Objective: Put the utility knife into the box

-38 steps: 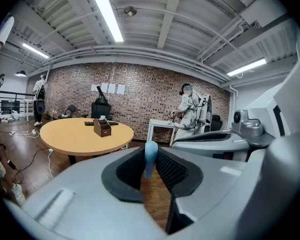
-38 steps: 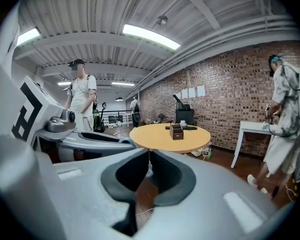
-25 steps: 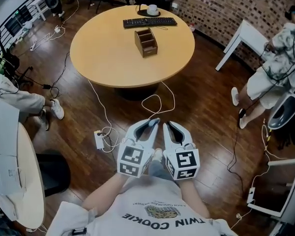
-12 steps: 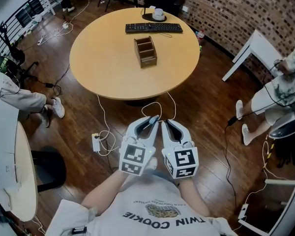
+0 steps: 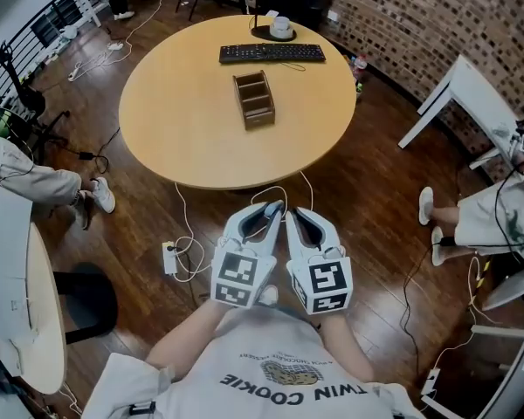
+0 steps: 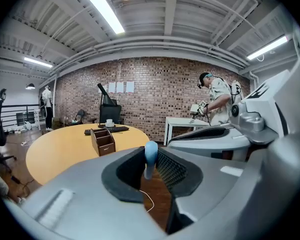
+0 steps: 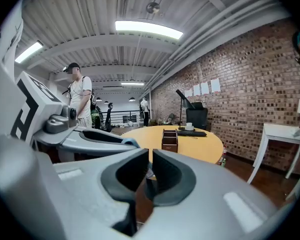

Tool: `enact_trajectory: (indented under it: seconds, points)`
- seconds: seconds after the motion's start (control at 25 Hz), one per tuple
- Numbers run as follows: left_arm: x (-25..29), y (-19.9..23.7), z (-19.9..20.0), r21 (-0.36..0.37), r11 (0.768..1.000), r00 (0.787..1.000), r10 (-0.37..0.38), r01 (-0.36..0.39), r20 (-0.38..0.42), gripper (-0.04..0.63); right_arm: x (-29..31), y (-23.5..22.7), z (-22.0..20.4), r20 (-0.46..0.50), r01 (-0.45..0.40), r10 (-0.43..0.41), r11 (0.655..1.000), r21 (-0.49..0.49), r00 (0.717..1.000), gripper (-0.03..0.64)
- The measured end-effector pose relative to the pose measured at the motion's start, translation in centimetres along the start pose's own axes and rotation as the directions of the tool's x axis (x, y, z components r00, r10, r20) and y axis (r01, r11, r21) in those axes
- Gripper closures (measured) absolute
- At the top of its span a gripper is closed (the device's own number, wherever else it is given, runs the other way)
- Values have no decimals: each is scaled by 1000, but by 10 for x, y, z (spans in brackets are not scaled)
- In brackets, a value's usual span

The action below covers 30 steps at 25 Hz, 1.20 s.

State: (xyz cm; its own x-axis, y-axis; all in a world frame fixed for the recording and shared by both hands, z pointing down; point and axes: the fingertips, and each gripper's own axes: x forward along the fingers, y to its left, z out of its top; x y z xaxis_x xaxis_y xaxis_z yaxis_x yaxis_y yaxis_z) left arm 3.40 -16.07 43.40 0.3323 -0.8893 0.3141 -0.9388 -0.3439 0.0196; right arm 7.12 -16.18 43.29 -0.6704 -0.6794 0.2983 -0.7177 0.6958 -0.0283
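The left tongs (image 5: 266,217) are partly closed, clamped on a slim blue-ended thing that stands upright between the pads; by the task, this is the knife (image 6: 150,153). The right tongs (image 5: 299,220) are all but closed, with nothing in them. Both hang near the body, above the floor and well apart from the desk (image 5: 175,120). There the box (image 5: 254,99) stands open-topped, near the keyboard (image 5: 272,53).

The step in hand looks like the carry. To do it well, hold the grip firm and come at the box from above. Pick one compartment and line the knife's length with it. Lower until the knife is inside the walls, and only then loosen — the right tongs could steady the box if it shifts.
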Motion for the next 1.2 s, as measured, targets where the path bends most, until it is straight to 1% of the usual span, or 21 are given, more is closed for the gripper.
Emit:
enact_trajectory:
  seconds: [0.4, 0.76, 0.96, 1.2]
  points:
    - [48, 36, 4, -18, 1000, 1000, 3, -3, -4, 525, 52, -26, 7, -16, -9, 9, 1000, -13, 1000, 595]
    - [94, 95, 15, -21, 1000, 1000, -8, 7, -20, 525, 121, -45, 24, -42, 3, -3, 1000, -12, 999, 595]
    - [120, 128, 21, 14, 999, 999, -33, 34, -27, 525, 156, -53, 37, -51, 22, -23, 999, -27, 998, 595]
    - [146, 161, 22, 63, 996, 997, -66, 68, -41, 525, 190, -61, 43, -71, 50, -52, 998, -33, 996, 595]
